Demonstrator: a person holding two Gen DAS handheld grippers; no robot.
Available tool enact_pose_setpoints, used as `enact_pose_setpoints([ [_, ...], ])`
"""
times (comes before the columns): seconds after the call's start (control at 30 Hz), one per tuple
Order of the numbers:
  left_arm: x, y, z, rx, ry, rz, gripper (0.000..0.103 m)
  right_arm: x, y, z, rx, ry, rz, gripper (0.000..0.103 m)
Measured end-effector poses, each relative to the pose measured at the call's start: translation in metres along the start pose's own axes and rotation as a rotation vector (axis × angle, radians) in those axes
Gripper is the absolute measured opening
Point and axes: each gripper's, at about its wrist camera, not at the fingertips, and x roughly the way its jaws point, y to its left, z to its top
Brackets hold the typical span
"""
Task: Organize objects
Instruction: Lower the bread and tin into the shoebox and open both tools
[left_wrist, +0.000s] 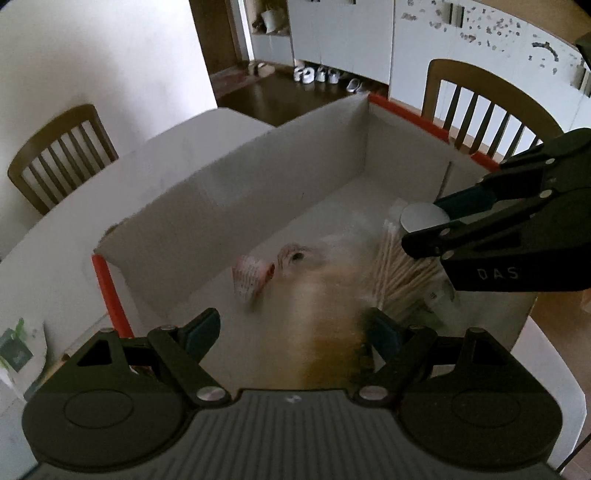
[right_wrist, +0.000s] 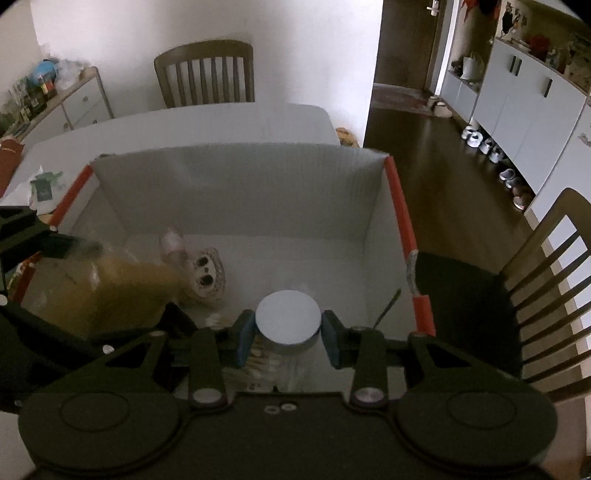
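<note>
Box (right_wrist: 236, 192) interior fills both views, white walls with orange-red corner strips, sitting on the white surface (right_wrist: 184, 122). Progress looks partial to me: a plush toy (right_wrist: 205, 275) already lies on the box floor, and a pack of cotton swabs (left_wrist: 399, 269) lies there too.

My left tool (left_wrist: 291, 332) sits low over the toy's tan body, fingers spread either side of it; the fabric is blurred right at the pads, so I can't tell whether they touch it. The toy's face lies ahead of that tool, toward the far wall.

My right tool (right_wrist: 288, 332) has a round white-lidded jar (right_wrist: 288, 317) between its blue pads (right_wrist: 245, 336). The left pad looks against the jar, the right one shows a sliver of gap, so I'd call it a loose pinch or just letting go; I can't settle which. The jar sits above the swabs, just ahead of this tool.

What's left: a green-and-white packet (right_wrist: 46, 188) lies outside on the surface, beyond the box's left wall.

Room is tight. Both tools share the near end of the box, the right wall stands close beside my right tool, and the two tools are near each other. Clear floor lies ahead toward the far wall; straight up is my cleanest exit.
</note>
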Motion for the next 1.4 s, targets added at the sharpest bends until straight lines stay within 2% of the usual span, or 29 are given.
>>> enact_pose_setpoints([
  [0.3, 0.004, 0.0, -0.002, -0.008, -0.005, 0.001, 0.085, 0.007, 0.002, 0.001, -0.032, 0.015, -0.015, 0.039],
  [0.4, 0.001, -0.002, -0.004, 0.002, -0.018, 0.013, 0.085, 0.006, 0.003, 0.001, -0.044, 0.019, -0.014, 0.043],
  [0.57, -0.007, 0.001, -0.006, -0.034, -0.053, 0.001, 0.085, 0.0, 0.003, -0.003, -0.041, 0.015, -0.006, 0.056],
  [0.87, -0.028, -0.001, -0.012, -0.058, -0.099, -0.029, 0.086, -0.031, 0.0, -0.007, -0.031, -0.038, -0.005, 0.064],
  [1.0, -0.034, -0.006, -0.014, -0.038, -0.104, -0.006, 0.086, -0.045, 0.0, -0.009, -0.021, -0.059, -0.011, 0.068],
  [1.4, -0.081, 0.002, -0.029, -0.07, -0.179, -0.101, 0.087, -0.092, 0.014, -0.017, 0.008, -0.122, -0.003, 0.072],
])
